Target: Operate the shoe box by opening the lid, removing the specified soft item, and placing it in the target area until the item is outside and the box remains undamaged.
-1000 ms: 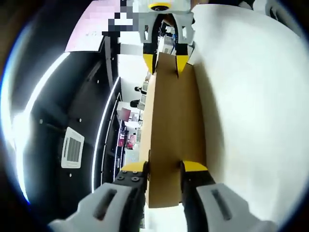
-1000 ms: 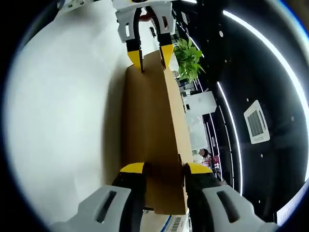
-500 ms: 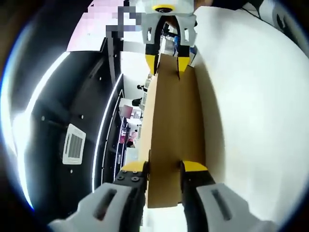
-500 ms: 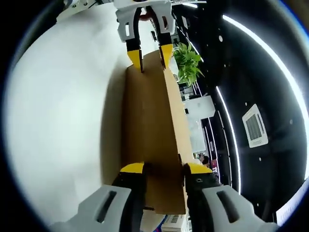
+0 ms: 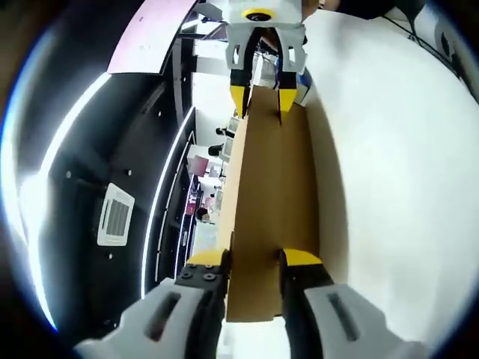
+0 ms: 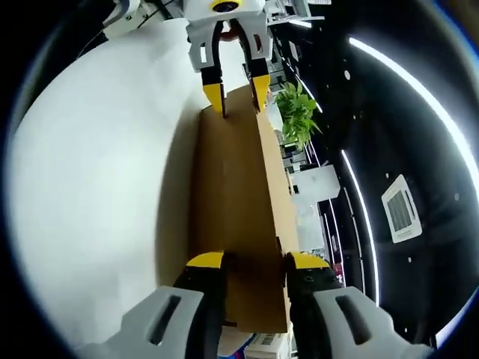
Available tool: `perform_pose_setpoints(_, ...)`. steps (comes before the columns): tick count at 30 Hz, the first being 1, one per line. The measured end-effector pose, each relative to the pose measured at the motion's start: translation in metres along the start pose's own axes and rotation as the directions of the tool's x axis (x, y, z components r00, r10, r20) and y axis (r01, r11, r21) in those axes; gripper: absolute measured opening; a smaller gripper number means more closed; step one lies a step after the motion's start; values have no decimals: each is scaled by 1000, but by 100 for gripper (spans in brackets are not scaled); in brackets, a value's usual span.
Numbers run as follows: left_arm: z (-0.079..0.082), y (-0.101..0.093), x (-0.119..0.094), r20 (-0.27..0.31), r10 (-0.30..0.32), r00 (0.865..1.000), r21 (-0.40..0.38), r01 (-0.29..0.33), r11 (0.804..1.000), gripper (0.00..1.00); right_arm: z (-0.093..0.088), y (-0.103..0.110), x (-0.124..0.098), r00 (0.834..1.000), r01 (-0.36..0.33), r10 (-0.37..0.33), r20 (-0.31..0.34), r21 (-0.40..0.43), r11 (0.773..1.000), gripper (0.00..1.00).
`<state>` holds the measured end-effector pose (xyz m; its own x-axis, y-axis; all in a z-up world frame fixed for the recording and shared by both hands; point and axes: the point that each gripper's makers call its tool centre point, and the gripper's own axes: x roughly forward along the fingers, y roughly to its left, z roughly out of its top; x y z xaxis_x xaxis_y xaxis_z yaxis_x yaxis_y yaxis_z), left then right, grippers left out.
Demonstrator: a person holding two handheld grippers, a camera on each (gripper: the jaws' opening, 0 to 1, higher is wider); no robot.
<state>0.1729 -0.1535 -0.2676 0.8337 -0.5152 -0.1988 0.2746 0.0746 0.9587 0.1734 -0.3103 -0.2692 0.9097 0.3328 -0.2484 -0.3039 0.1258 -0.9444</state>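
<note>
Cardboard lid (image 5: 273,194) runs from 6 to 12 o'clock, each end pinched between the jaws of the left hand-held gripper (image 5: 254,258) and right hand-held gripper (image 6: 254,259), probably to lift it level above the white tabletop (image 5: 397,179).

Both grippers, left gripper (image 5: 254,258) and right gripper (image 6: 253,260), face each other, jaws clamped

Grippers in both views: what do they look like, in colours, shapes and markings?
The left gripper and right gripper match: light grey moulded bodies, black finger sections with small screws, yellow fingertip pads. Seen from across, each has white slotted arms tapering to pointed yellow tips, and a yellow ring on the white housing above.
</note>
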Motion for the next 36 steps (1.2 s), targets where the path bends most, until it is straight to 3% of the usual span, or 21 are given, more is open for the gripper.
perform_pose_setpoints(16,-3,2,2,12,-12,1000,-9,12,1000,28,1,1,1,1000,-5,5,-21,8,1000,31)
perform_pose_setpoints(18,-1,2,-2,25,-28,999,-86,30,996,28,1,1,0,1000,-6,6,-24,4,1000,31)
perform_pose_setpoints(20,8,7,-11,78,-28,997,-204,44,978,29,1,1,1,1000,-8,8,-27,3,1000,30)
perform_pose_setpoints(22,16,12,-24,132,-37,990,-326,79,942,32,1,1,1,999,-10,10,-30,3,1000,30)
perform_pose_setpoints(23,18,13,-29,144,-44,989,-359,93,929,34,1,1,1,999,-11,11,-31,4,1000,30)
perform_pose_setpoints(26,29,18,-49,229,-64,971,-474,168,864,33,1,1,1,999,-11,11,-36,3,1000,30)
perform_pose_setpoints(29,29,24,-71,263,-61,963,-591,211,779,33,1,1,1,999,-11,11,-42,1,1000,30)
perform_pose_setpoints(33,35,28,-95,322,-57,945,-733,287,617,38,1,1,1,999,-12,13,-47,3,1000,30)
perform_pose_setpoints(34,38,25,-104,347,-72,935,-762,326,559,40,1,1,1,999,-13,13,-48,2,1000,31)
perform_pose_setpoints(36,39,22,-119,367,-87,926,-791,360,495,41,1,1,1,999,-15,15,-51,-1,1000,31)
